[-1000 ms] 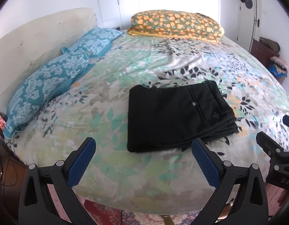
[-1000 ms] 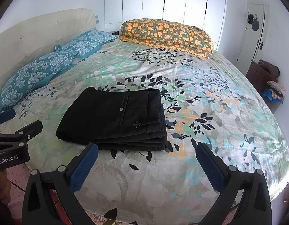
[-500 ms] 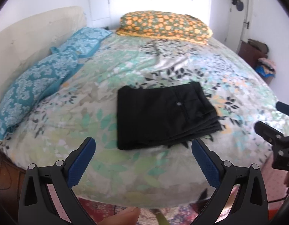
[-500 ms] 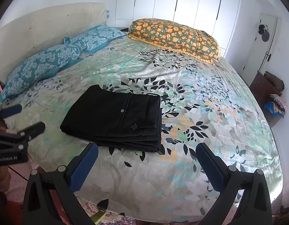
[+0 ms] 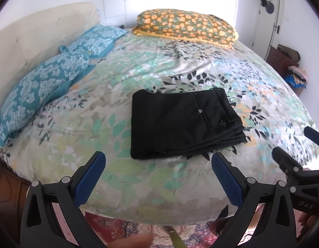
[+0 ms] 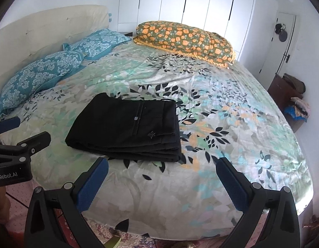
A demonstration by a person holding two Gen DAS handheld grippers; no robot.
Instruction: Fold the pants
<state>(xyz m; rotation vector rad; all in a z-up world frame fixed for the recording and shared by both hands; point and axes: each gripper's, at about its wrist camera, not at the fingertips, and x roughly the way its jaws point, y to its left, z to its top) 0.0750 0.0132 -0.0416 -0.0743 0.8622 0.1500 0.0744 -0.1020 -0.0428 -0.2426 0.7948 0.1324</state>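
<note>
Pants (image 5: 184, 122): black, folded in a stack, at 12 o'clock from both grippers, near bed's front edge.
Left gripper (image 5: 158, 172): jaws spread, empty.
Right gripper (image 6: 162, 177): jaws spread, empty.
Around: teal pillows (image 6: 41, 76) at 10 o'clock; orange floral pillow (image 6: 186, 39) at 12.
Writing: "enRobot.AI".
Bed (image 6: 231, 124): leaf-print cover; white wardrobe (image 6: 190, 2) behind.

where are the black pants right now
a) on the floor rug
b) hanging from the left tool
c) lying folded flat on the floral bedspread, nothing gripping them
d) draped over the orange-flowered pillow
c: the black folded pants rest as a neat stack on the floral leaf-print bedspread, and both the left tool and right tool are open and clear of them.
</note>
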